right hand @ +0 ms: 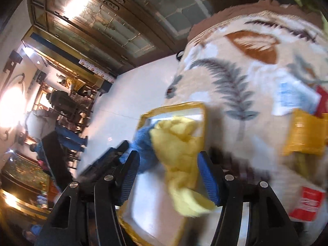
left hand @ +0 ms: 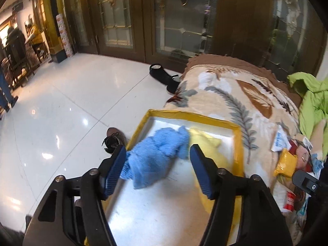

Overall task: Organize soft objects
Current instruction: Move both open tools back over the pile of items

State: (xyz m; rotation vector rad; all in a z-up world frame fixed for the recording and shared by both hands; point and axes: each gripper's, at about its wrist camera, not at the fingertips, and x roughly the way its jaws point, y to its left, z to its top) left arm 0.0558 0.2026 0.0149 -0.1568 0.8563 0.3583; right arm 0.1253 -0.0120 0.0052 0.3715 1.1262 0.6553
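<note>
Your left gripper (left hand: 157,160) open over fluffy blue cloth (left hand: 155,153), your right gripper (right hand: 168,174) open around crumpled yellow cloth (right hand: 180,155), both in yellow-rimmed tray (left hand: 238,143).

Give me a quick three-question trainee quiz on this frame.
1. True or false: the blue cloth lies in the yellow-rimmed tray.
2. Which cloth lies between the right hand-held gripper's fingers: A blue, B yellow, C green?
3. Fill in: the tray sits on a ____-patterned blanket.

Key: 1 true. 2 B, the yellow cloth. 3 leaf.
</note>
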